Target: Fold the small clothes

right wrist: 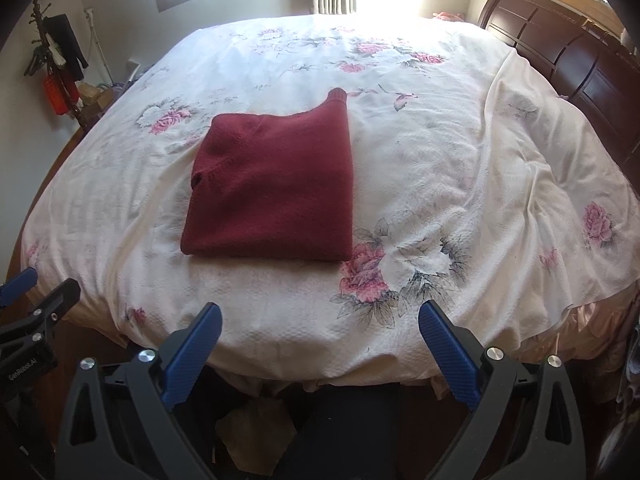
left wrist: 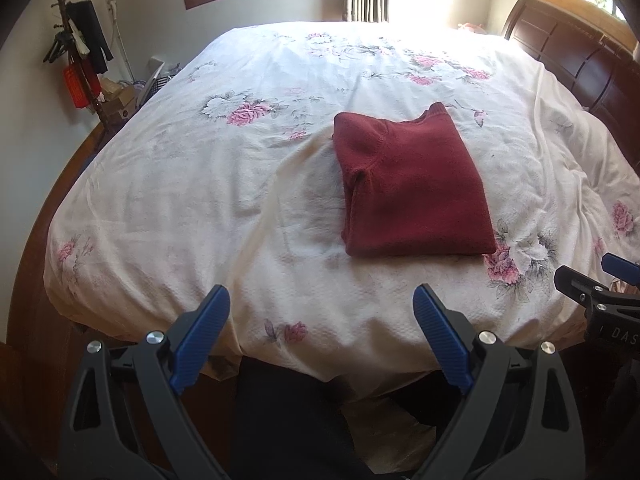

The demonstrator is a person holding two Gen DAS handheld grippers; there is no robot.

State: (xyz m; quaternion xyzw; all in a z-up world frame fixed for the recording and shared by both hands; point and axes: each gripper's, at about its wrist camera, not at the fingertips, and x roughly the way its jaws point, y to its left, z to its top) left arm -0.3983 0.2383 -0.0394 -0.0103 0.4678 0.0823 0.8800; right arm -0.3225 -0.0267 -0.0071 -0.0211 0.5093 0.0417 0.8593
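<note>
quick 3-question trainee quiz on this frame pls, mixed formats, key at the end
1. True or false: the dark red knitted sweater lies folded into a compact rectangle on the white floral bedspread.
2. Multiple choice: the left hand-held gripper is A) shut on the sweater, B) open and empty at the near edge of the bed, C) shut on the bedspread.
3. Fill in: seen from the right wrist camera, the dark wooden headboard stands on the ____ side of the bed.

Key: 1 true; 2 B; 3 right. The right hand-held gripper is likewise open and empty.
</note>
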